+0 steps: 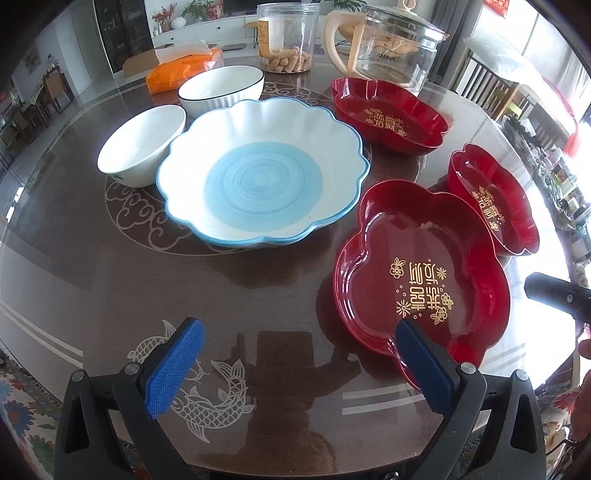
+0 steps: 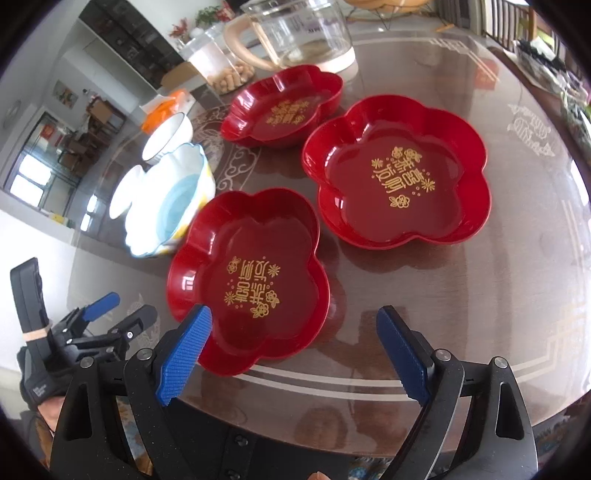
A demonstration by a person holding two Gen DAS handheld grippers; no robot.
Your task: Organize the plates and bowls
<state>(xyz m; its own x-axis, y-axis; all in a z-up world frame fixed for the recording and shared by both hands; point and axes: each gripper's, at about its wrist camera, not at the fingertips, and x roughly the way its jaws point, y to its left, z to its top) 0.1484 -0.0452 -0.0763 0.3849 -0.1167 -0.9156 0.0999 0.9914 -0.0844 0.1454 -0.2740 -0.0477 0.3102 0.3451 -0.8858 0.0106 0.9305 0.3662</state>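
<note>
Three red flower-shaped plates with gold lettering lie on the glass-topped table: a near one (image 1: 424,280) (image 2: 251,280), a right one (image 1: 491,199) (image 2: 399,173) and a far one (image 1: 388,110) (image 2: 284,107). A large white scalloped plate with a blue centre (image 1: 262,173) (image 2: 170,206) sits mid-table, beside a small white bowl (image 1: 142,142) and a black-rimmed white bowl (image 1: 221,88) (image 2: 166,136). My left gripper (image 1: 299,363) (image 2: 107,314) is open over bare table, its right finger at the near red plate's rim. My right gripper (image 2: 295,350) is open, straddling that plate's near edge.
At the table's far side stand a clear jar of snacks (image 1: 288,37), a glass kettle with a cream handle (image 1: 391,44) (image 2: 295,33) and an orange tissue pack (image 1: 181,70). Chairs (image 1: 491,92) stand at the right. The round table's edge (image 2: 535,369) runs close in front.
</note>
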